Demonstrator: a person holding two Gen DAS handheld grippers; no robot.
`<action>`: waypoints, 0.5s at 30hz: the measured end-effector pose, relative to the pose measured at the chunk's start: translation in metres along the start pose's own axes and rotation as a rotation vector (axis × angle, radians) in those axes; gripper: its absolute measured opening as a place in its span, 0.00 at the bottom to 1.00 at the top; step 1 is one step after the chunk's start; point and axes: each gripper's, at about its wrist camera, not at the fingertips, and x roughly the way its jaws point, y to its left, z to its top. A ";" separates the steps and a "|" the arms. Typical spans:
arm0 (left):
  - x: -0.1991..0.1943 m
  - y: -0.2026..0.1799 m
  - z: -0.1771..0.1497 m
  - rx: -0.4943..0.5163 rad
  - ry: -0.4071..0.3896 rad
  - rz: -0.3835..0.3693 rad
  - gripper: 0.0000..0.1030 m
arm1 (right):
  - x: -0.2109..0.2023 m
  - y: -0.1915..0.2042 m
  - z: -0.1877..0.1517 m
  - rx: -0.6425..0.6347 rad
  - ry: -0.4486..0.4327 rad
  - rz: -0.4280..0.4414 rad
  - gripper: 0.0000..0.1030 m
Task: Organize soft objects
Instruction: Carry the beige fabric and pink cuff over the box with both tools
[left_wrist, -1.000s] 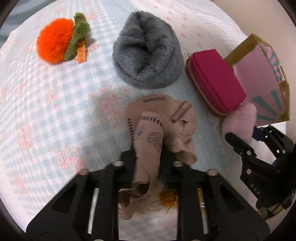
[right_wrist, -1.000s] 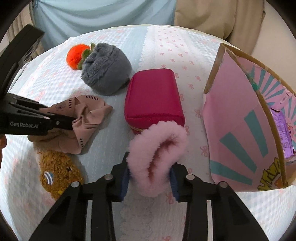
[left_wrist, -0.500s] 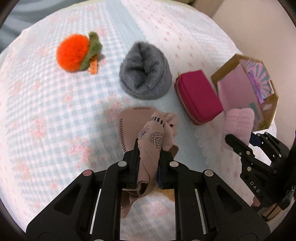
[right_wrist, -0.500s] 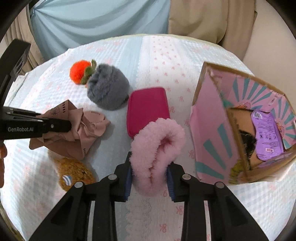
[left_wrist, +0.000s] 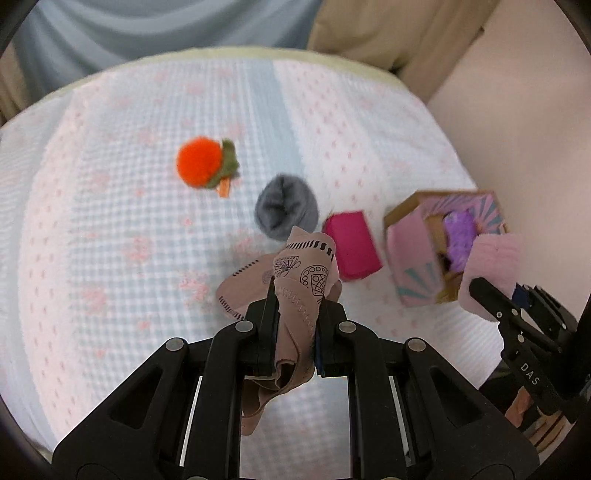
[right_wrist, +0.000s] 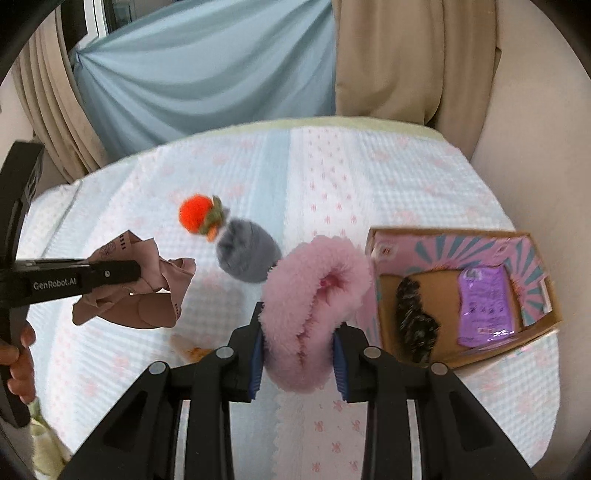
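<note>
My left gripper (left_wrist: 295, 317) is shut on a beige printed cloth (left_wrist: 299, 284) and holds it above the bed; the cloth also hangs from it in the right wrist view (right_wrist: 140, 291). My right gripper (right_wrist: 299, 332) is shut on a fluffy pink item (right_wrist: 314, 295), lifted beside the open pink cardboard box (right_wrist: 461, 295). The box holds a purple packet (right_wrist: 484, 306) and a dark fuzzy item (right_wrist: 413, 317). An orange pom-pom toy (left_wrist: 201, 166), a grey fuzzy item (left_wrist: 286, 210) and a magenta pouch (left_wrist: 351, 243) lie on the bedspread.
The checked blue and pink bedspread (left_wrist: 110, 240) covers the bed. Curtains (right_wrist: 207, 70) hang behind it and a wall is to the right. An orange-brown plush (right_wrist: 188, 350) lies on the bed below the cloth. The box also shows in the left wrist view (left_wrist: 417, 258).
Both grippers have risen well above the bed, carrying the cloth and the pink item. The cloth has left the bed. The right gripper now looks into the open box.
</note>
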 end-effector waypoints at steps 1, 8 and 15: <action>-0.015 -0.006 0.002 -0.011 -0.014 0.001 0.11 | -0.008 -0.002 0.004 0.004 -0.003 0.005 0.28; -0.078 -0.061 0.010 -0.044 -0.098 0.040 0.11 | -0.075 -0.032 0.031 0.007 -0.037 0.048 0.28; -0.105 -0.138 0.019 -0.082 -0.162 0.024 0.11 | -0.114 -0.090 0.045 -0.047 -0.047 0.033 0.28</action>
